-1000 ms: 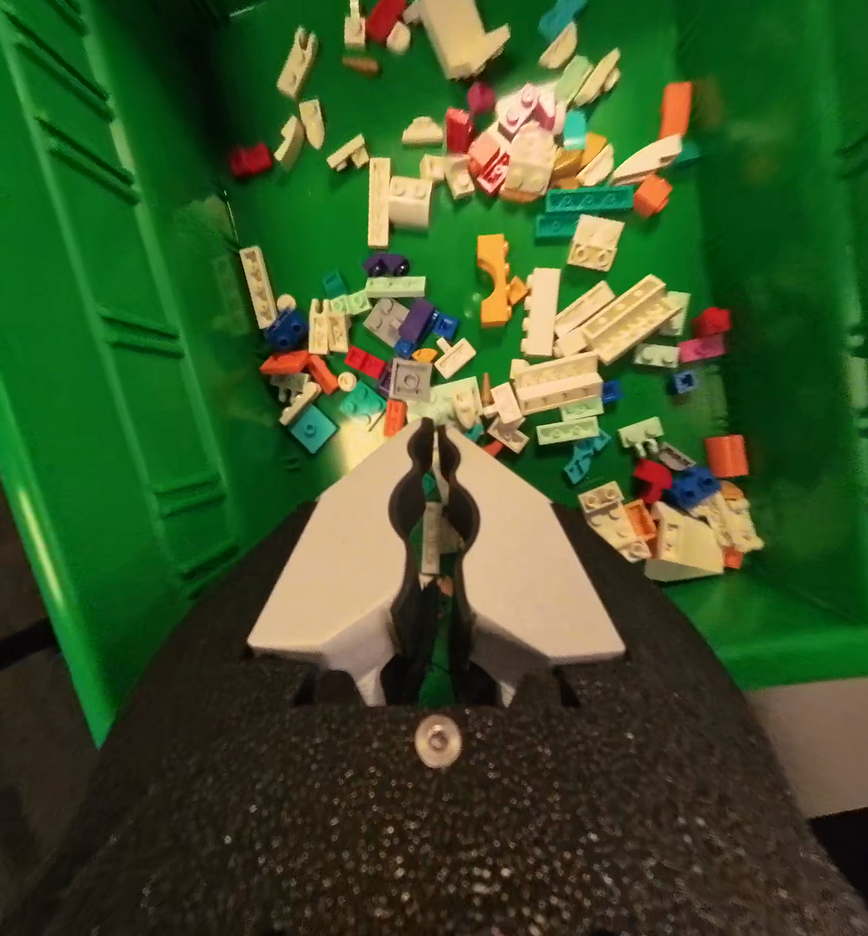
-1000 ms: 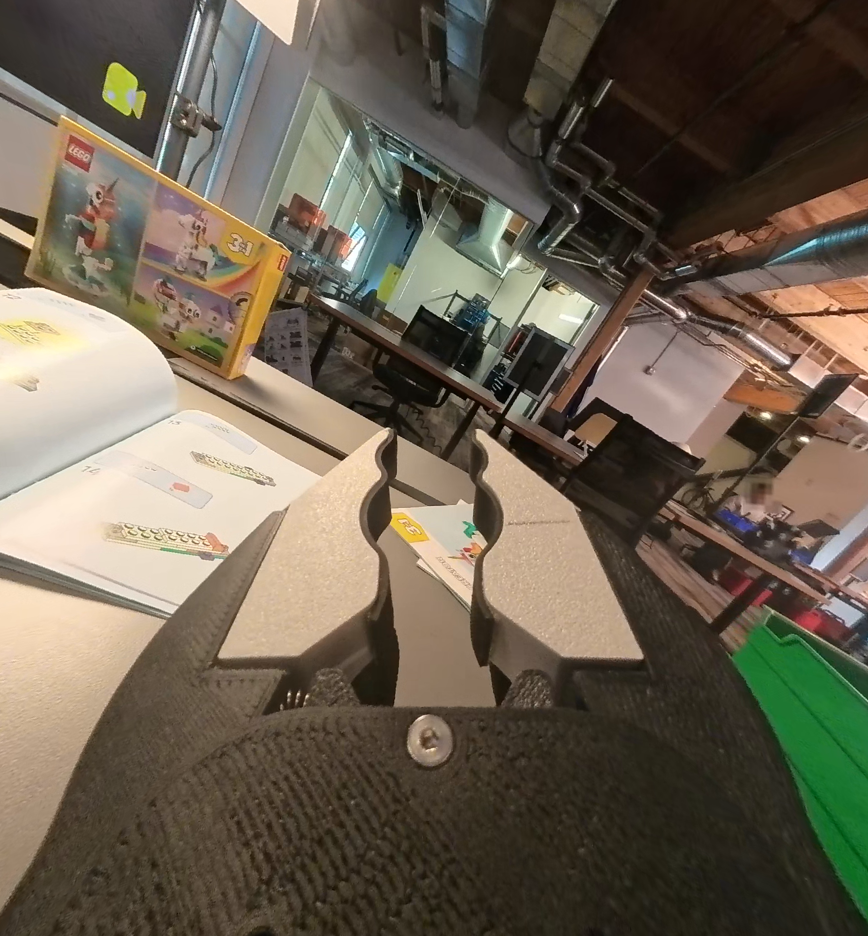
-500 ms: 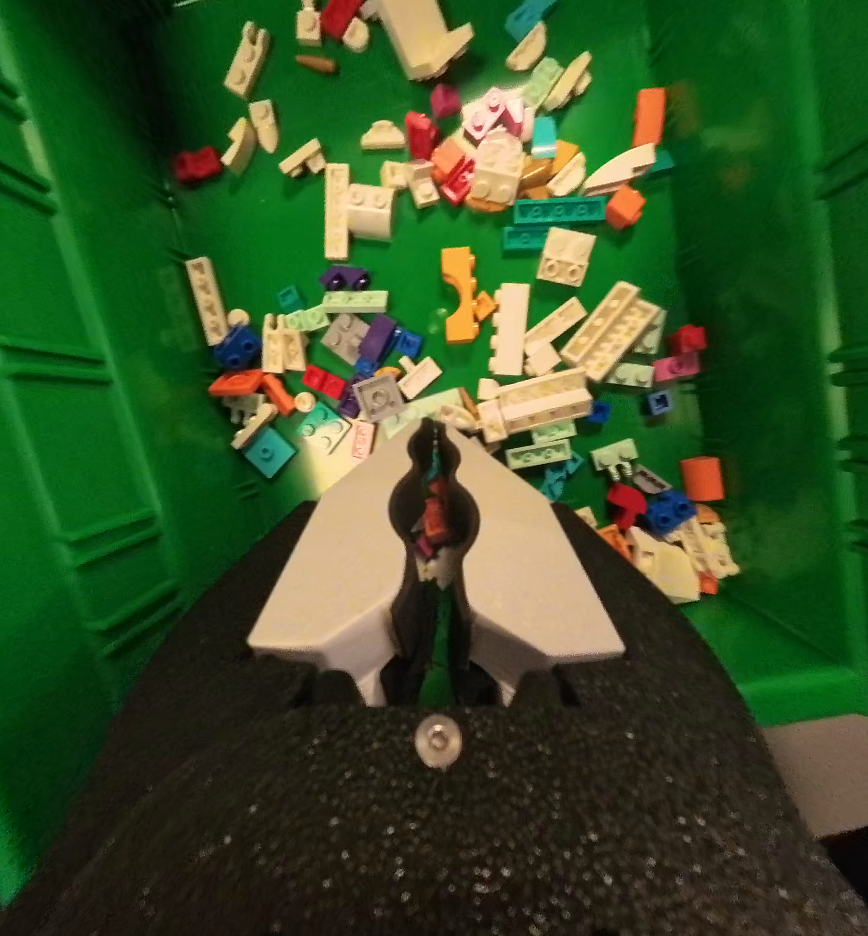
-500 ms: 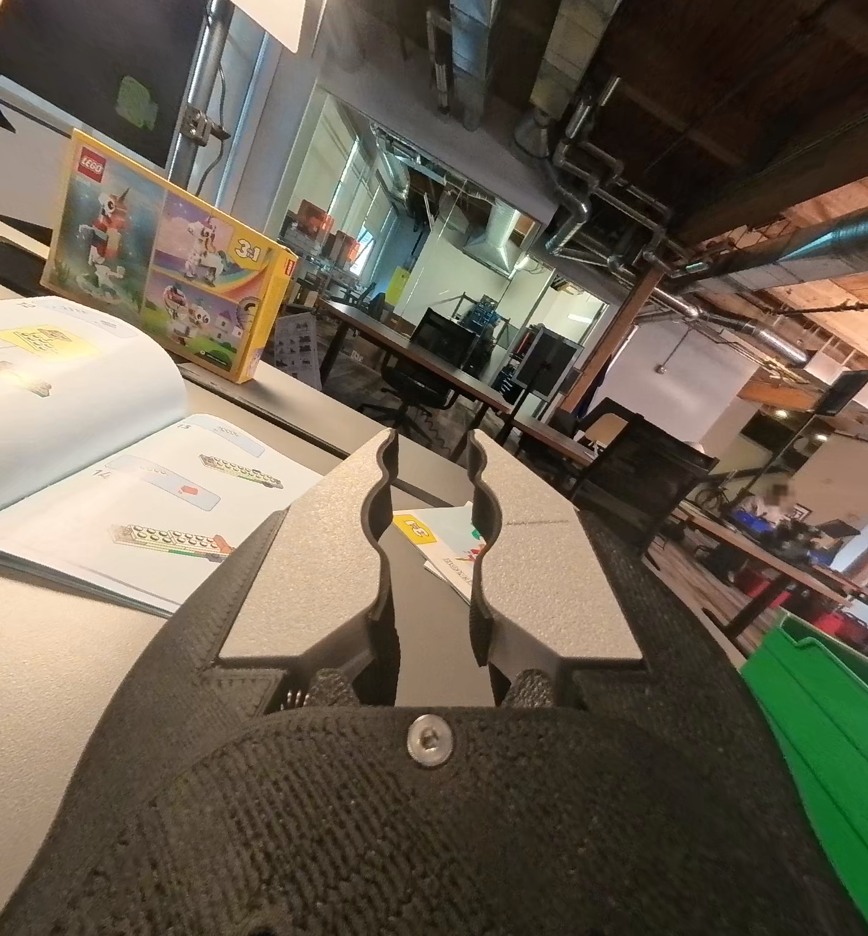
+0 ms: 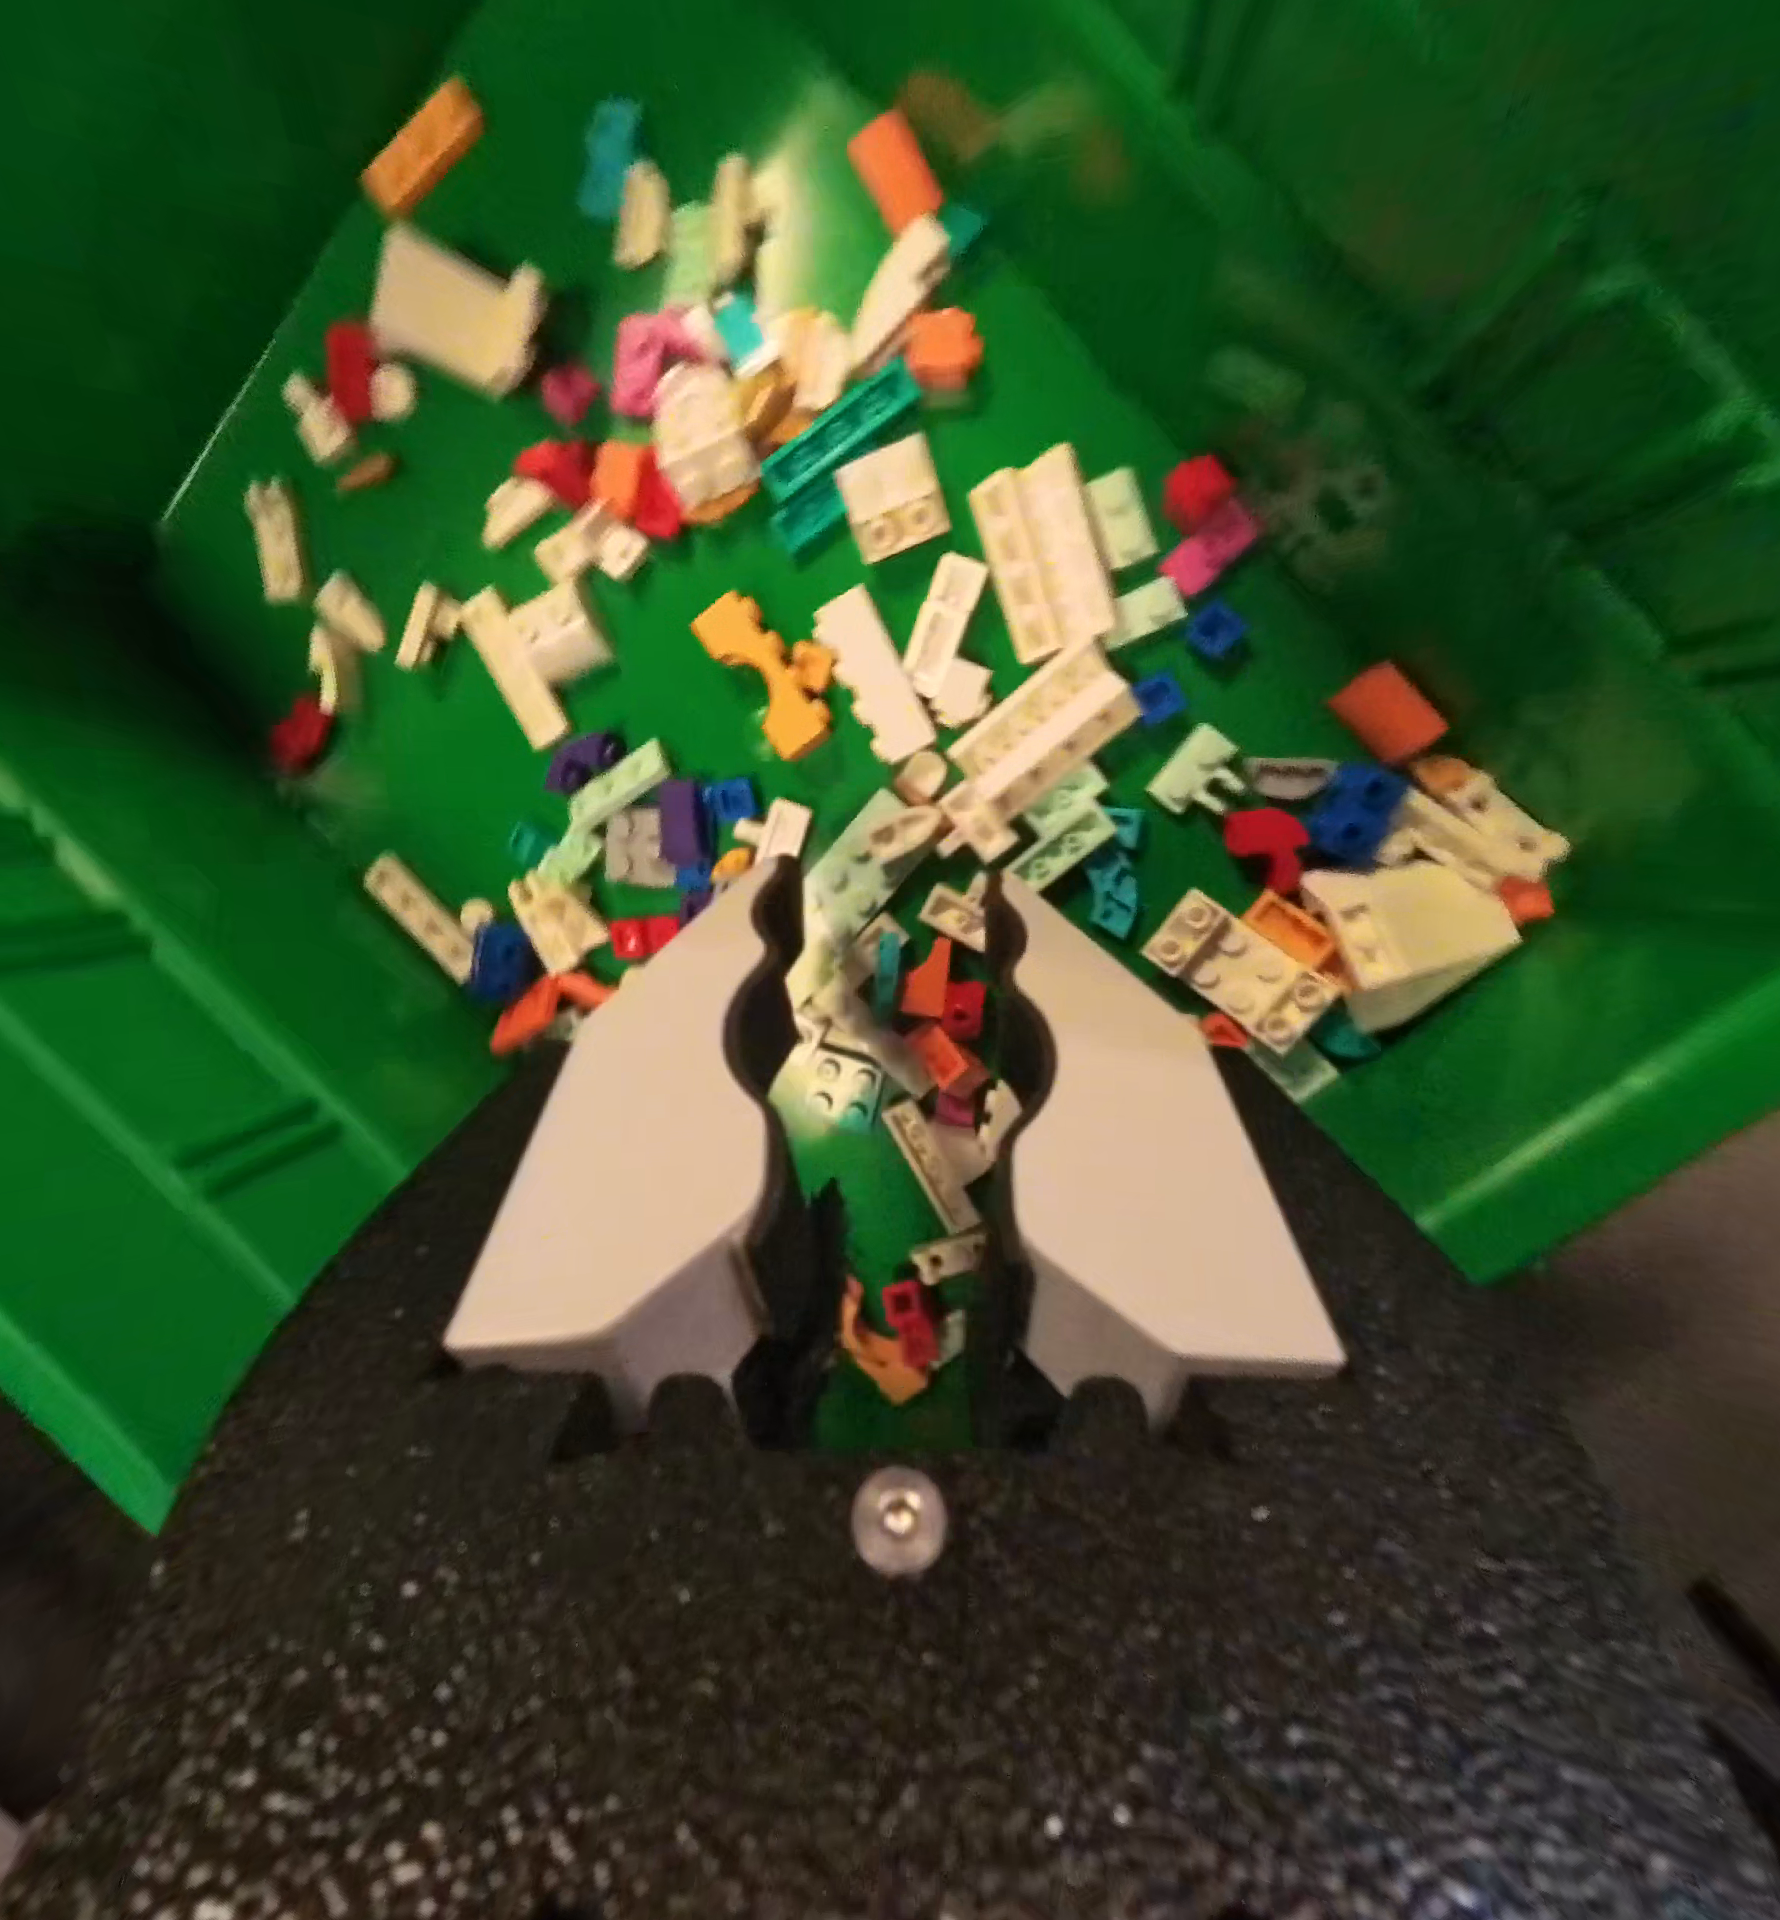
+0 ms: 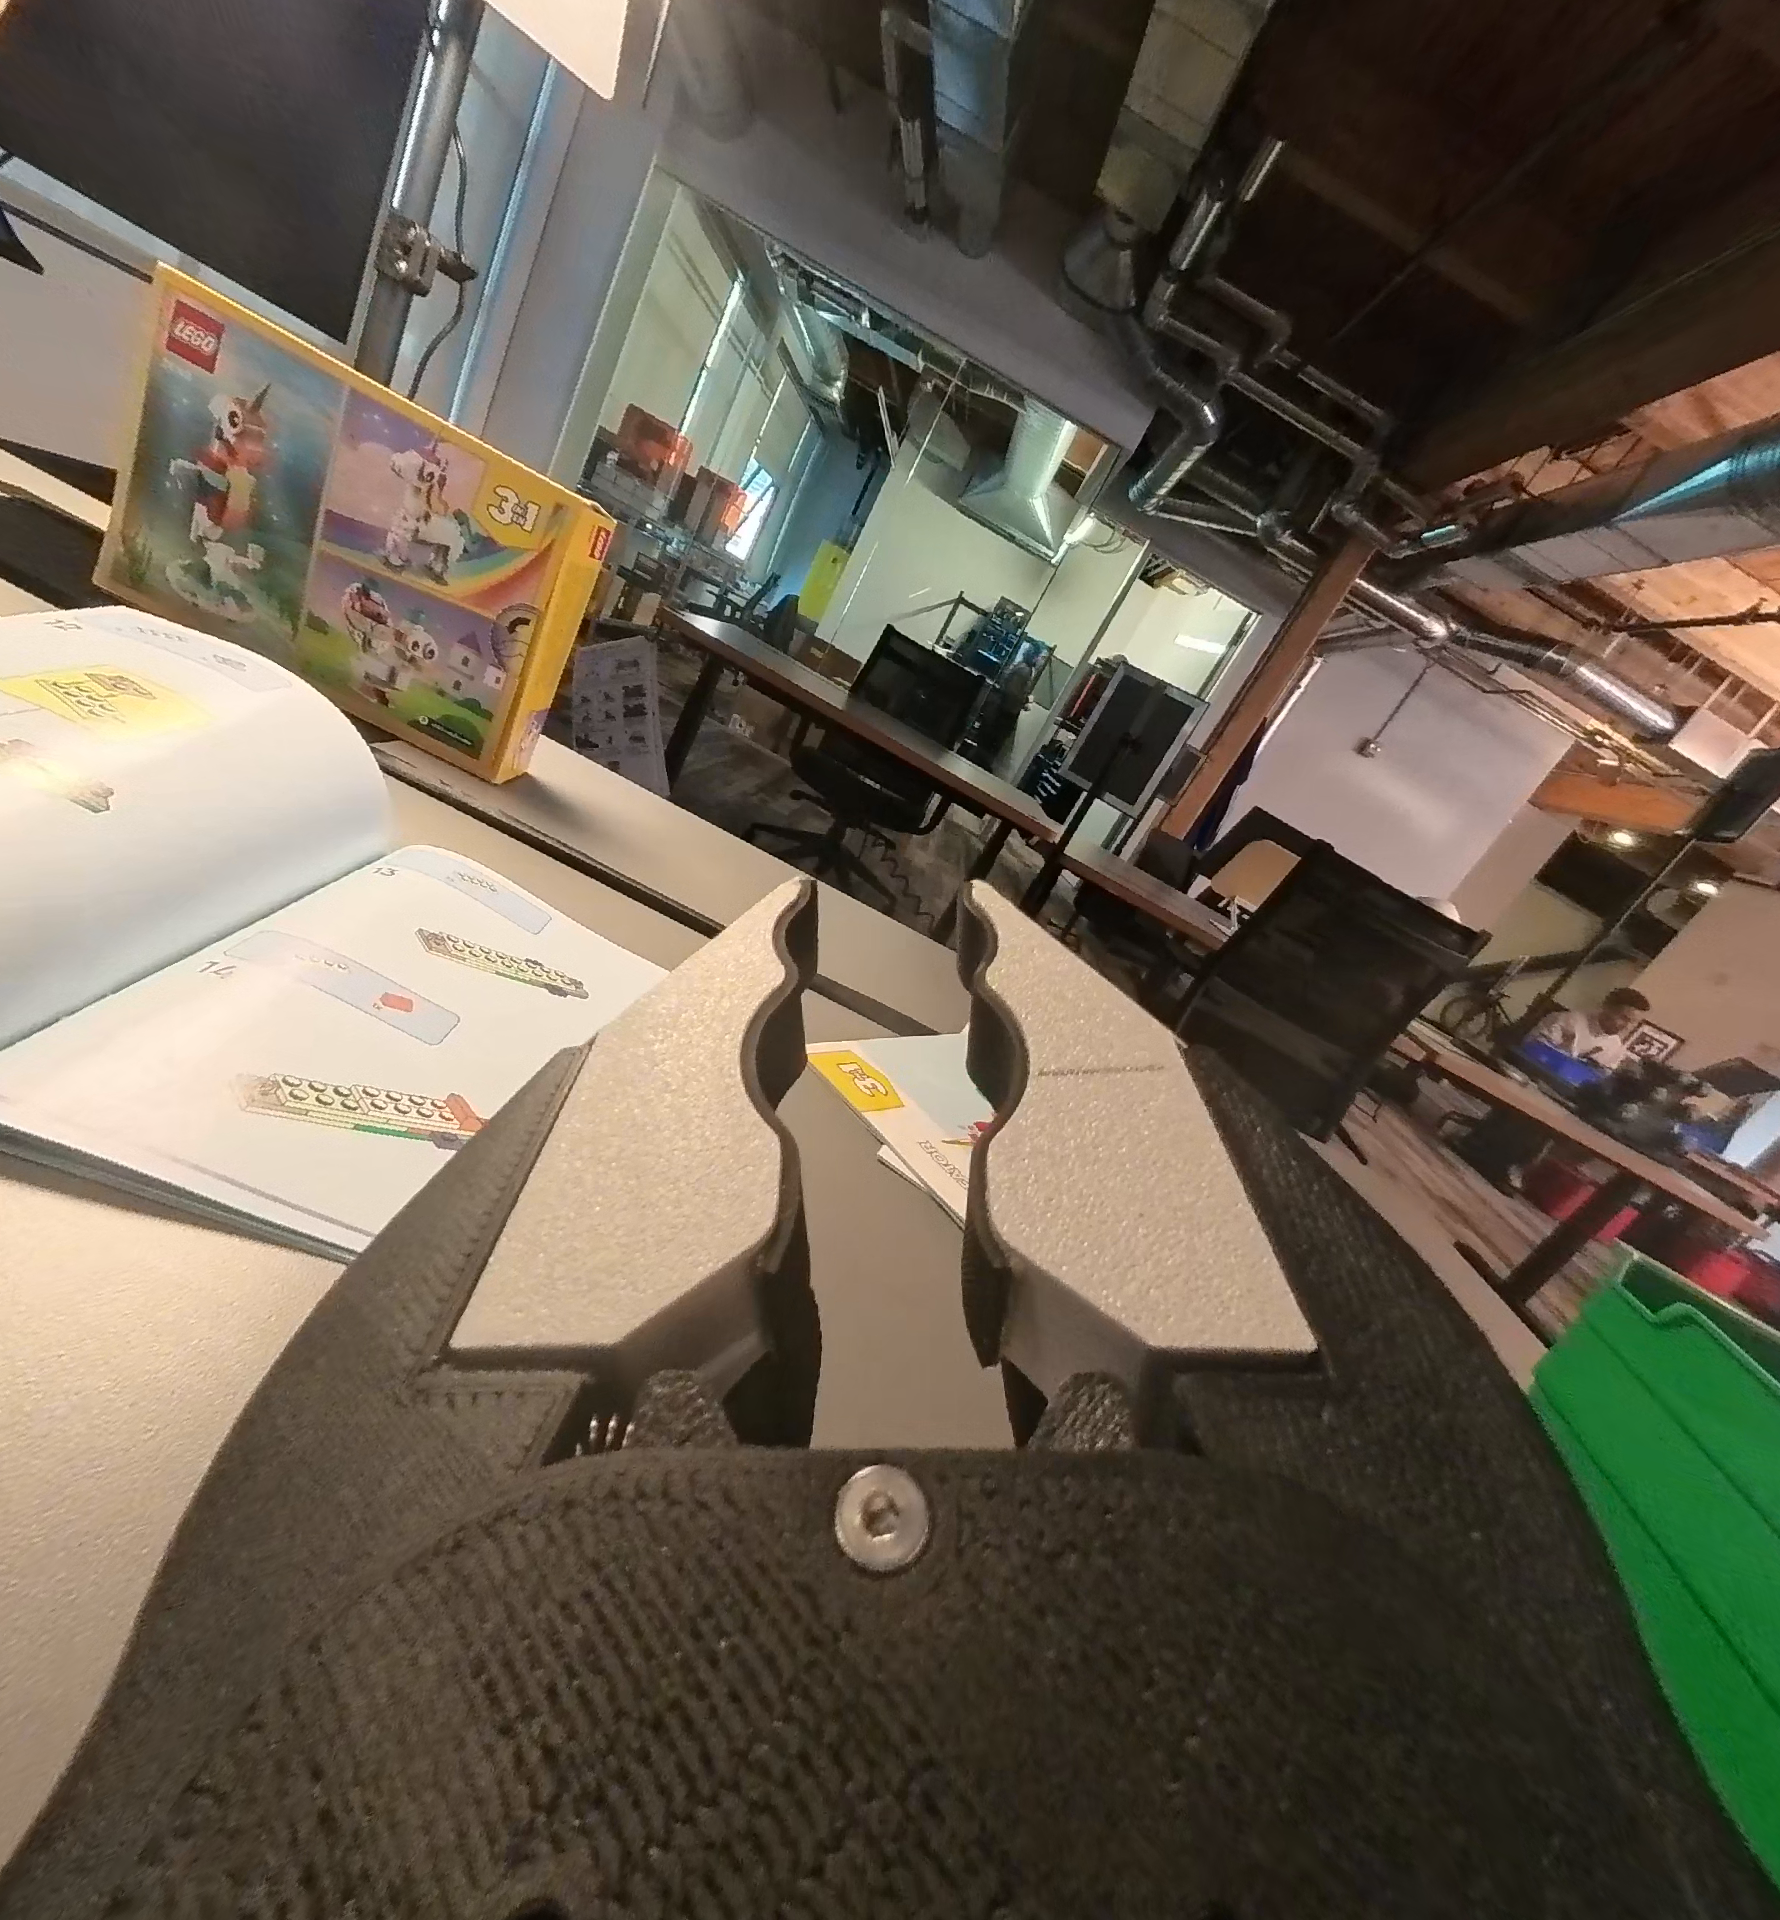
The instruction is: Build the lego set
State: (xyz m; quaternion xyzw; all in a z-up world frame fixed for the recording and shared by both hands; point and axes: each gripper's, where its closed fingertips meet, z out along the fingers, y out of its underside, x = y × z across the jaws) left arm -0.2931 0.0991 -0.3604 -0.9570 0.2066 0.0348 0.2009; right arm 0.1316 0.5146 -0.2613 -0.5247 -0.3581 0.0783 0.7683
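Nearest in the left wrist view we log the left gripper (image 5: 891, 883), jaws parted with a clear gap and nothing held, poised over the bin (image 5: 190, 1091). Through the gap we see small bricks on the bin floor: orange, red, pale green. Beyond the tips lies the main scatter of bricks (image 5: 865, 644), white, mint, teal, blue, red, pink and purple. Among them we note an orange arch piece (image 5: 772, 670) near the middle, a large cream slope (image 5: 1405, 940) at the right, and a white assembly (image 5: 455, 307) toward the far left corner. This view is blurred, so finer detail is lost.

In the right wrist view we log the right gripper (image 6: 891, 914), jaws open and empty, low over the grey tabletop (image 6: 86, 1351). To its left lies the open booklet (image 6: 273, 997); a leaflet (image 6: 917, 1112) shows between the jaws. The bin's rim (image 6: 1696, 1455) sits at the right. Farther back stands the yellow box (image 6: 346, 540), upright on the tabletop.
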